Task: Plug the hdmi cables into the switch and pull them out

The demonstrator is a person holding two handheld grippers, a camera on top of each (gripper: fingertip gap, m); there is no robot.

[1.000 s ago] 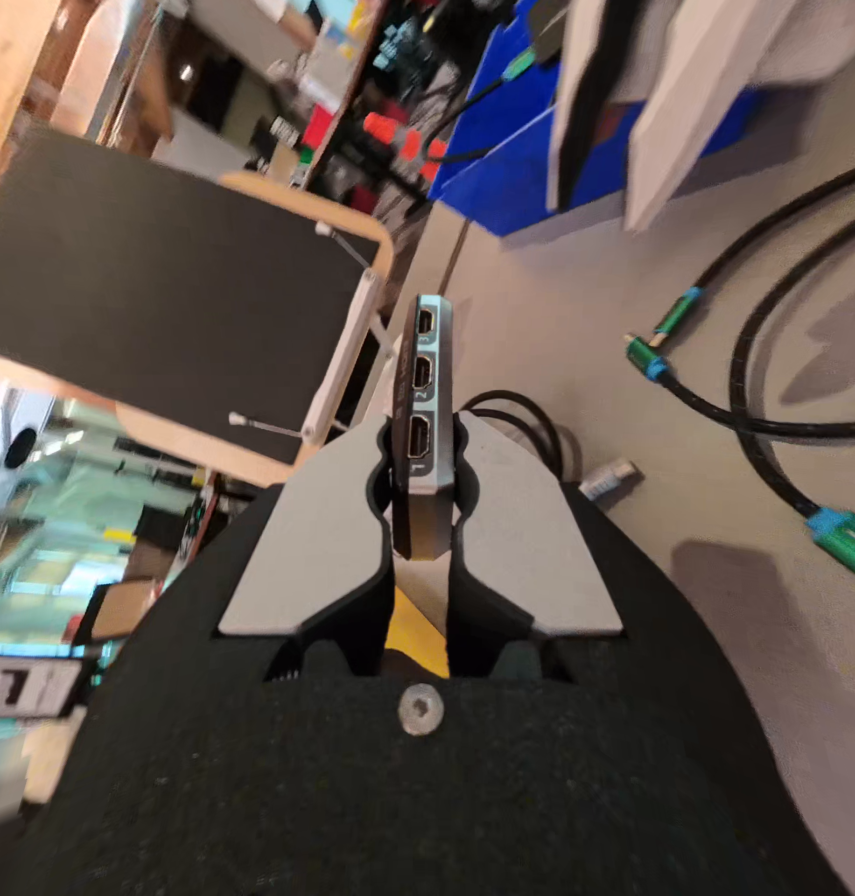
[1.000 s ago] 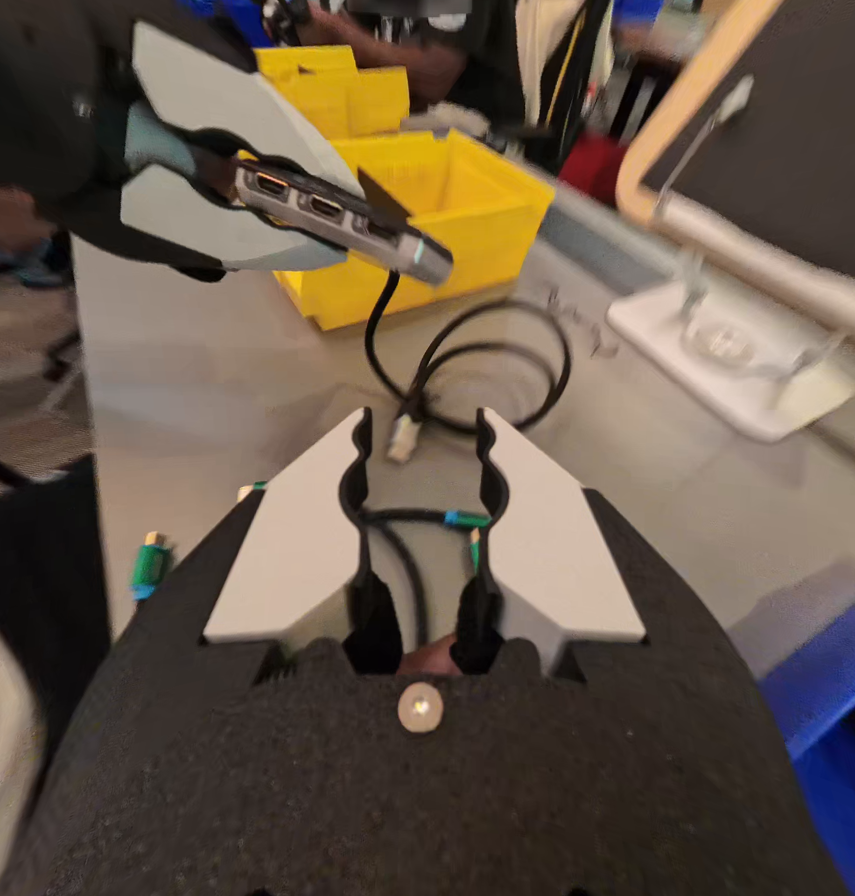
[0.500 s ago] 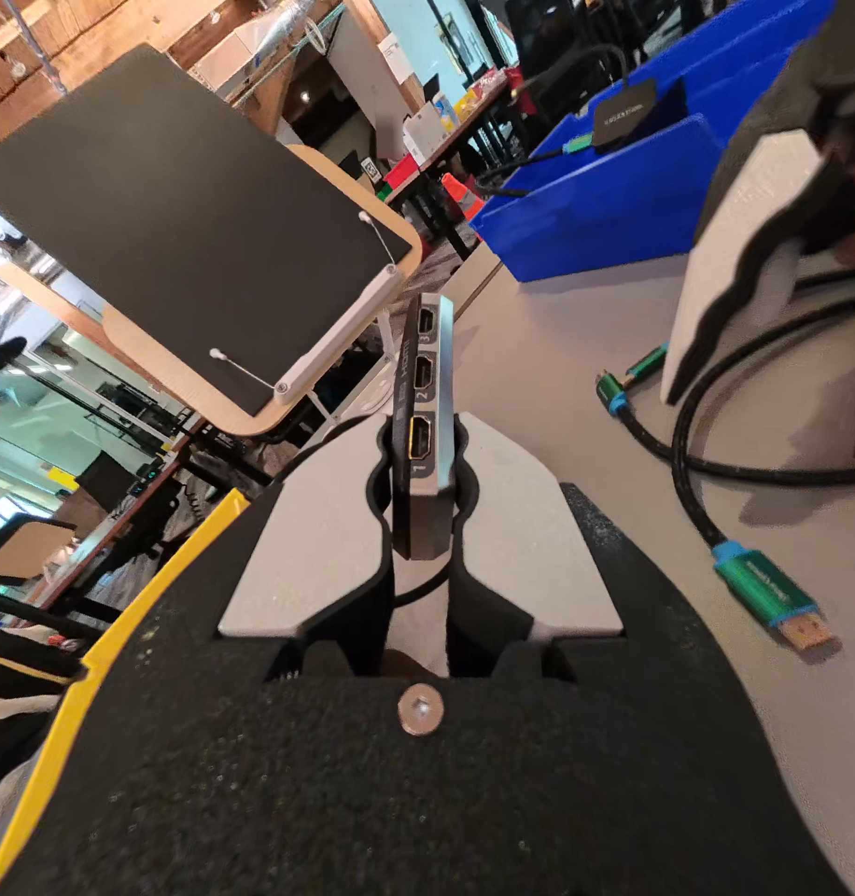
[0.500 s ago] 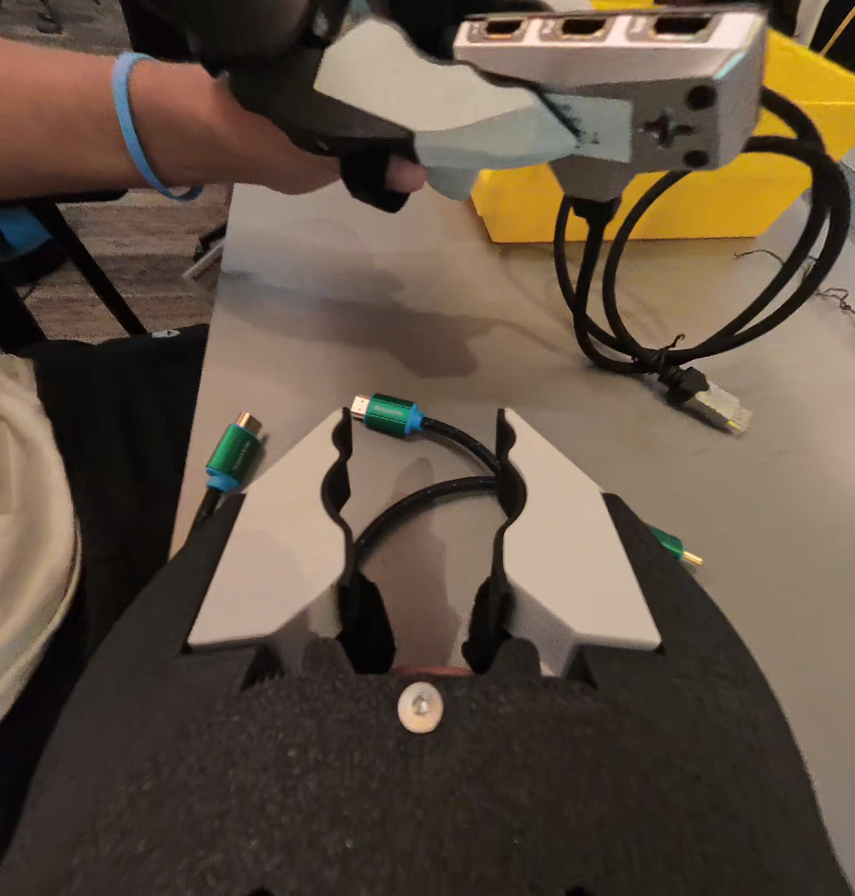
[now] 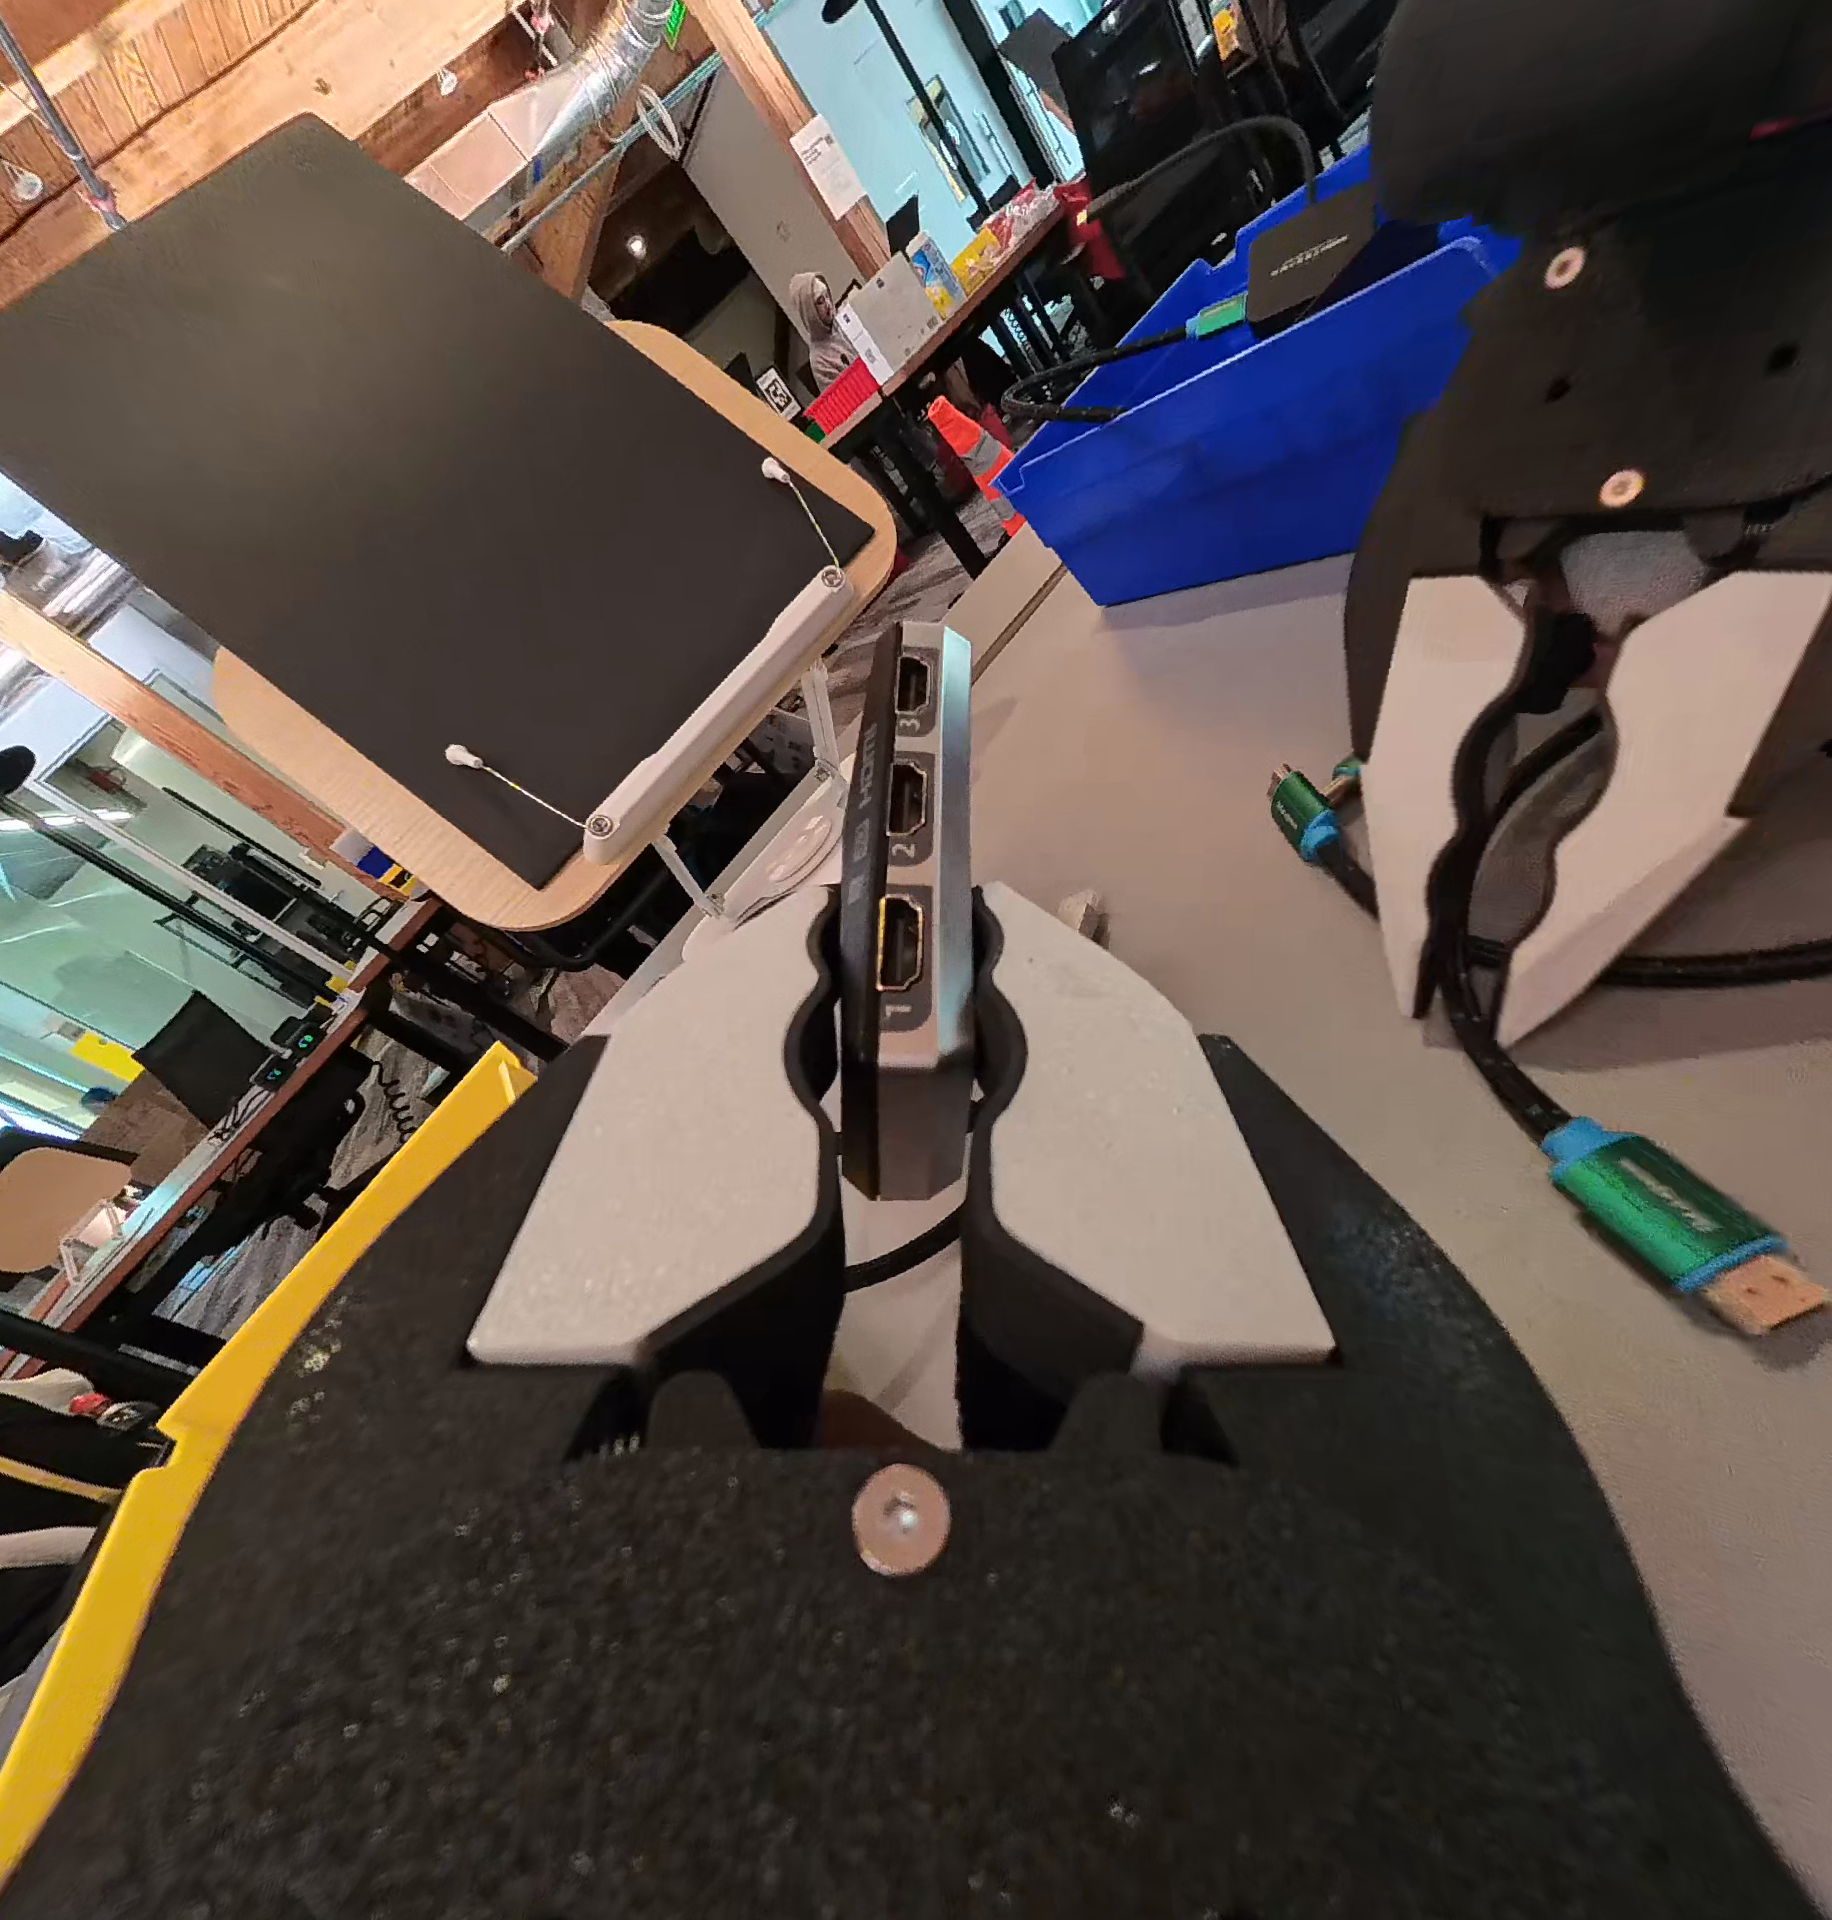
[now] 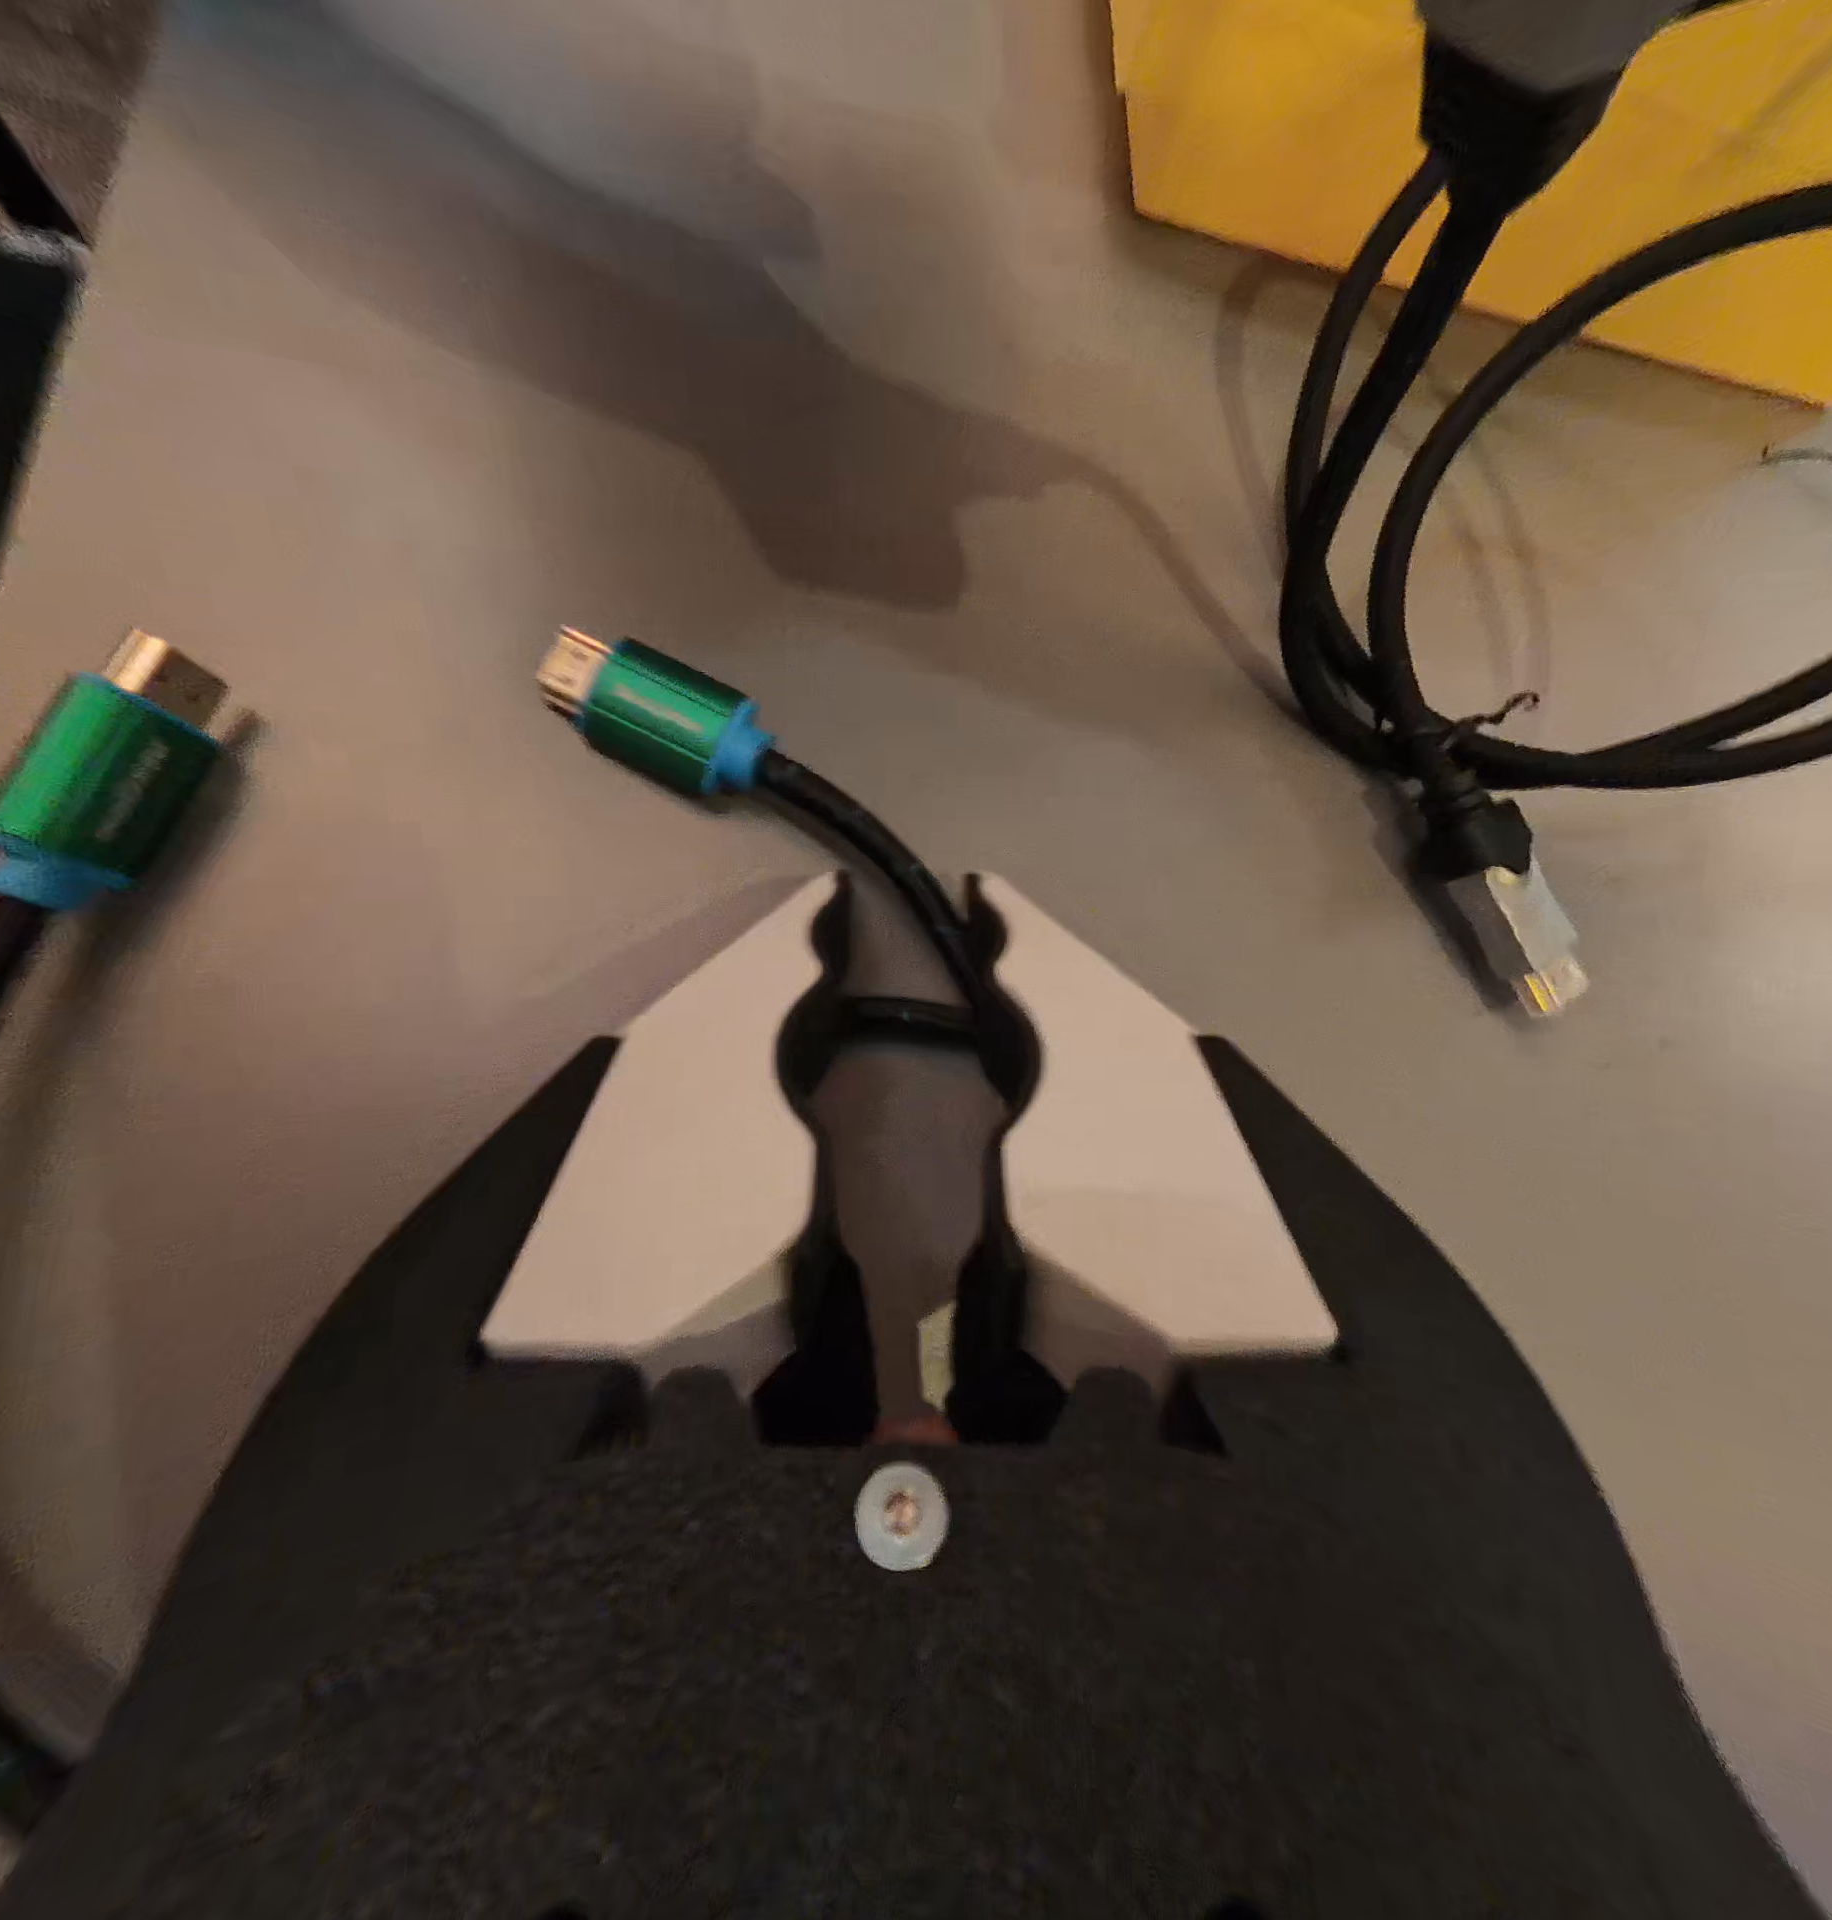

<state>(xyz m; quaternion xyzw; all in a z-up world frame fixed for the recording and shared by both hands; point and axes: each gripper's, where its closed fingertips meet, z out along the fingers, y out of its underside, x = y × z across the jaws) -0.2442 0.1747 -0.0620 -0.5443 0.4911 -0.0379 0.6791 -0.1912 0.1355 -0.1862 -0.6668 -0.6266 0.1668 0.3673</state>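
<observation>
My left gripper (image 5: 907,914) is shut on the grey HDMI switch (image 5: 907,790) and holds it on edge above the table, its three ports empty and facing up. The switch's black tail cable (image 6: 1338,520) hangs to the table and ends in a silver plug (image 6: 1514,925). My right gripper (image 6: 907,894) points down at the table. Its jaws stand narrowly apart around the black cable of a green HDMI plug (image 6: 663,712), and the cable lies against the right finger. A second green plug (image 6: 91,790) lies to the left. The right gripper (image 5: 1463,1023) also shows in the left wrist view.
A yellow bin (image 6: 1307,125) stands on the grey table behind the switch's cable. A blue bin (image 5: 1255,457) holding a black box sits at the far edge. A black board on a white stand (image 5: 372,499) leans at the left. Workshop tables lie beyond. The left gripper's tips are roughly 15 centimeters from the right gripper's.
My right gripper has come down over the green-plug cable and its jaws have narrowed around it. The left gripper still holds the switch, now nearer the right gripper.
</observation>
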